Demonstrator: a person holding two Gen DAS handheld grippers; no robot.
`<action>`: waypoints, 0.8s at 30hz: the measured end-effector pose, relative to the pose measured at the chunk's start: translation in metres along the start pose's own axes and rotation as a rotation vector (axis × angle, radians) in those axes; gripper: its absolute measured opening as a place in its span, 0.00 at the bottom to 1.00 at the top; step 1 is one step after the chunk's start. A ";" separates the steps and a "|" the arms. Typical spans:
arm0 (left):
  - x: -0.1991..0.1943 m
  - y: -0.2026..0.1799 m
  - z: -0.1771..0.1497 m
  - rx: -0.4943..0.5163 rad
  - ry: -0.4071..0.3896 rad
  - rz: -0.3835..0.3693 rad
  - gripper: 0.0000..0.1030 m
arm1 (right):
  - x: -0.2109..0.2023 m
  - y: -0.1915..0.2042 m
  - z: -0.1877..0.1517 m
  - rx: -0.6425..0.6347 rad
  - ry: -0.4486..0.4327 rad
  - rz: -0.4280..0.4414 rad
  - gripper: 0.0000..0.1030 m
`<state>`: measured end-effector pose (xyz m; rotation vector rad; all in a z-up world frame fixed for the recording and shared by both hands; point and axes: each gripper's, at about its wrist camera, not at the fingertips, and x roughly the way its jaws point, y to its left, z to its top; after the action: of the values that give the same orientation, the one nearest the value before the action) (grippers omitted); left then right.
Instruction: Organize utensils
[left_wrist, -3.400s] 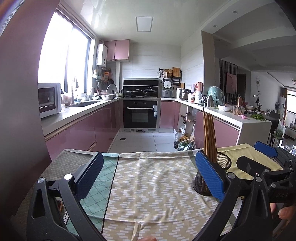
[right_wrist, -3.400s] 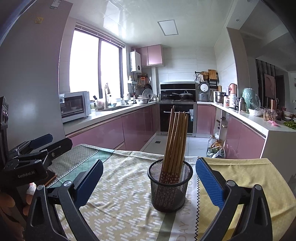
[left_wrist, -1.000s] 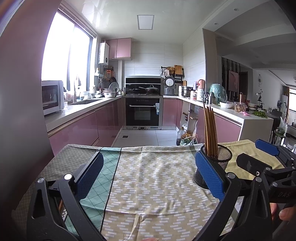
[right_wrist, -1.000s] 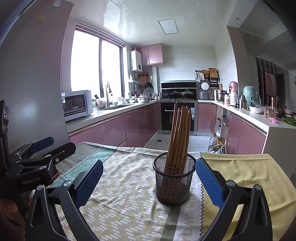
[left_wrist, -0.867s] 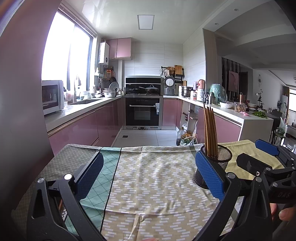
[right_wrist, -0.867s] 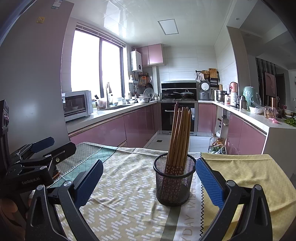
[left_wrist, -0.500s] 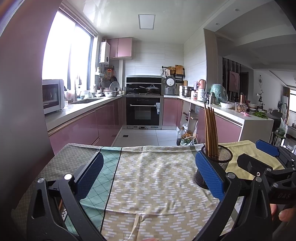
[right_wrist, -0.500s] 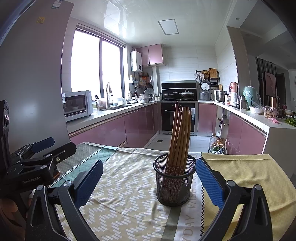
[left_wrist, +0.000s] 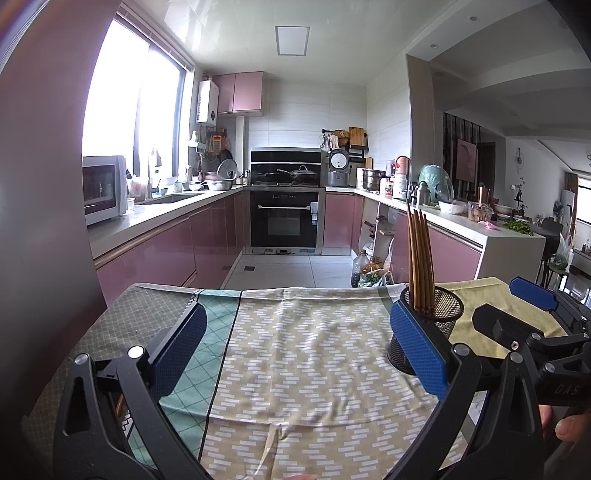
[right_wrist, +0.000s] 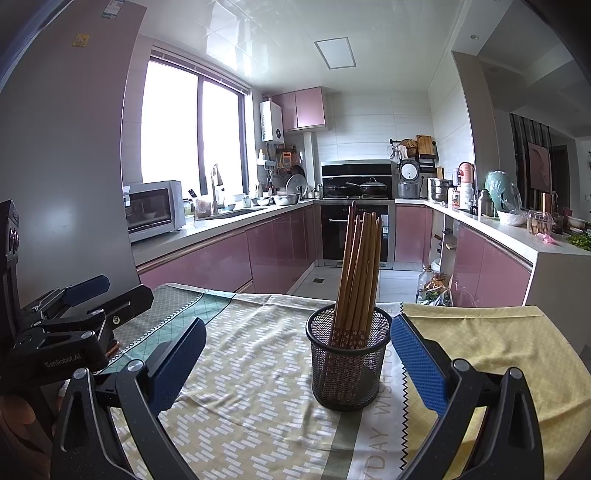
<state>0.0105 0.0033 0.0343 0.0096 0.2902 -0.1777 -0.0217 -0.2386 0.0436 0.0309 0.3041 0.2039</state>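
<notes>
A black mesh cup (right_wrist: 349, 362) stands upright on the cloth-covered table and holds several wooden chopsticks (right_wrist: 360, 273). In the right wrist view it sits between and just beyond the blue pads of my open, empty right gripper (right_wrist: 297, 354). In the left wrist view the cup (left_wrist: 436, 321) and chopsticks (left_wrist: 419, 262) stand behind the right pad of my open, empty left gripper (left_wrist: 295, 347), which hovers over the patterned cloth.
The table carries a beige patterned cloth (left_wrist: 314, 343), a green checked cloth (left_wrist: 207, 332) at left and a yellow cloth (right_wrist: 491, 350) at right. Beyond the table's far edge are the kitchen floor, pink cabinets (right_wrist: 258, 251) and an oven (left_wrist: 284, 218).
Both grippers have stayed open and nearly still over the last second. Compared with 3.4 s ago, the cup sits slightly further right and higher in both views.
</notes>
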 end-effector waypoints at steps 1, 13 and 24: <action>0.000 0.000 0.000 0.000 0.000 0.000 0.95 | 0.000 0.000 0.000 0.000 0.000 0.000 0.94; 0.000 -0.001 0.000 -0.003 0.003 0.000 0.95 | 0.001 0.001 -0.002 0.003 0.003 -0.002 0.94; 0.000 -0.001 -0.001 -0.004 0.002 0.000 0.95 | 0.001 0.001 -0.002 0.004 0.003 -0.003 0.94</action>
<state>0.0103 0.0025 0.0336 0.0061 0.2928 -0.1773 -0.0212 -0.2372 0.0417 0.0337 0.3075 0.2009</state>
